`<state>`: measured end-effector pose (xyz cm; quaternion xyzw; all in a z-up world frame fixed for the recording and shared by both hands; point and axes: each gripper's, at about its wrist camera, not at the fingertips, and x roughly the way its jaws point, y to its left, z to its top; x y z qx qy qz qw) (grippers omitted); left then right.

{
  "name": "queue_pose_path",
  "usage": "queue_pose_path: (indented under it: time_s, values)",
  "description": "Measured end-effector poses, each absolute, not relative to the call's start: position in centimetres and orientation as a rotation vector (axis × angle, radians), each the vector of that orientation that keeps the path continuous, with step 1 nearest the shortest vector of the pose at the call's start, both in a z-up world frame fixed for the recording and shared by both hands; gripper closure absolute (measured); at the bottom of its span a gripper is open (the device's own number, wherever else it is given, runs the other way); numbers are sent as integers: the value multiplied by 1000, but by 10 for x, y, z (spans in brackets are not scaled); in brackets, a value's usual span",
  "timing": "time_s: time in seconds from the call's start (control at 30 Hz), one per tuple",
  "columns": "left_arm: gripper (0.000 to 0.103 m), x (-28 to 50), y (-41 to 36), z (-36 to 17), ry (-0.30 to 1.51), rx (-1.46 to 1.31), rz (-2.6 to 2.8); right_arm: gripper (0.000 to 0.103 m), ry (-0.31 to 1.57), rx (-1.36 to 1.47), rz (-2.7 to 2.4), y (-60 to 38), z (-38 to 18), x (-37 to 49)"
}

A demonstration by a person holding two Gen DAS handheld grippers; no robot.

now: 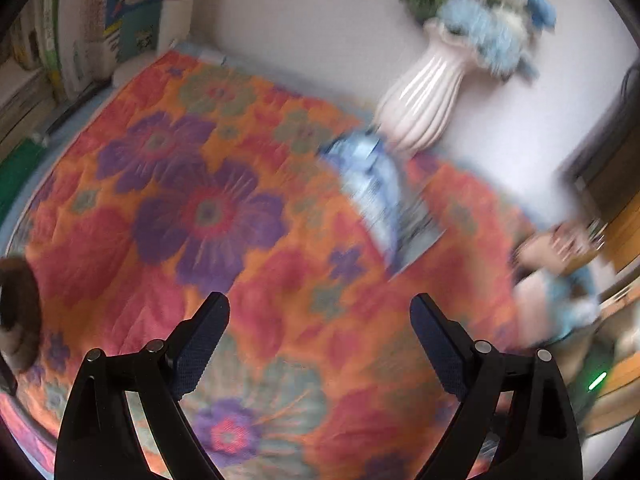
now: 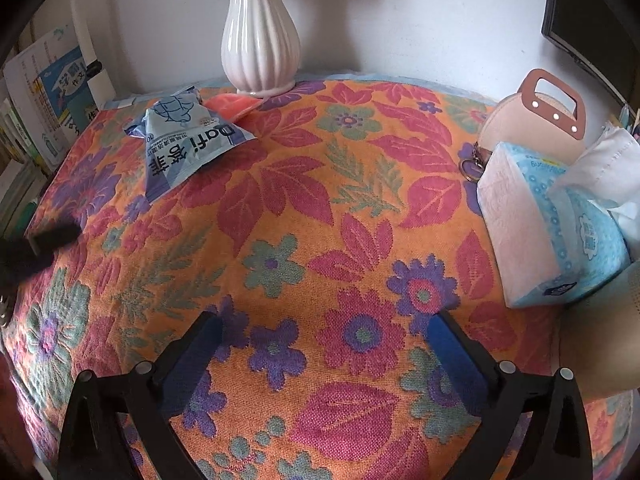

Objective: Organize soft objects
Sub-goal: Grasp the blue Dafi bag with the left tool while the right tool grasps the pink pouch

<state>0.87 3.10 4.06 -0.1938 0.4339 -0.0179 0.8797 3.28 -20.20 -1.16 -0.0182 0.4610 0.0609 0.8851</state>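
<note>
An orange woven cloth with red, purple and green flowers [image 2: 320,208] covers the table, bearing a ribbed white ceramic vase [image 2: 260,40] at the rear. A pale blue soft tissue pack [image 2: 560,232] sits at the right edge; a blue wipes packet [image 2: 180,140] lies before the vase. Left gripper [image 1: 320,312] and right gripper [image 2: 324,328] both hover spread wide, holding nothing.

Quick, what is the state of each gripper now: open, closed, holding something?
Left gripper: open, holding nothing.
Right gripper: open, holding nothing.

a home: floral tablecloth [image 2: 320,208], flower vase [image 2: 260,36], books [image 2: 48,100].
</note>
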Motion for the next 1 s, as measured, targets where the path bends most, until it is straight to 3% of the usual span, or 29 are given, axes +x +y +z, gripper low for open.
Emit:
queue_pose_path:
  time_s: [0.1,0.4,0.53,0.63,0.87,1.0]
  values:
    - [12,41,14,57,884,-383,-105,0,958,-36,127,-202,-12,33]
    - [13,107,-8,23,907,-433,-57,0,1011,-33,199,-203,-2,30]
    - [51,120,-15,14,939,-419,-79,0,981,-55,202,-205,27,39]
    - [61,114,-10,15,935,-402,-93,0,964,-46,215,-202,47,57]
    - [62,93,40,14,972,-392,-134,0,957,-9,266,-177,48,113]
    - [55,86,41,11,896,-341,-149,0,945,0,317,-159,36,151]
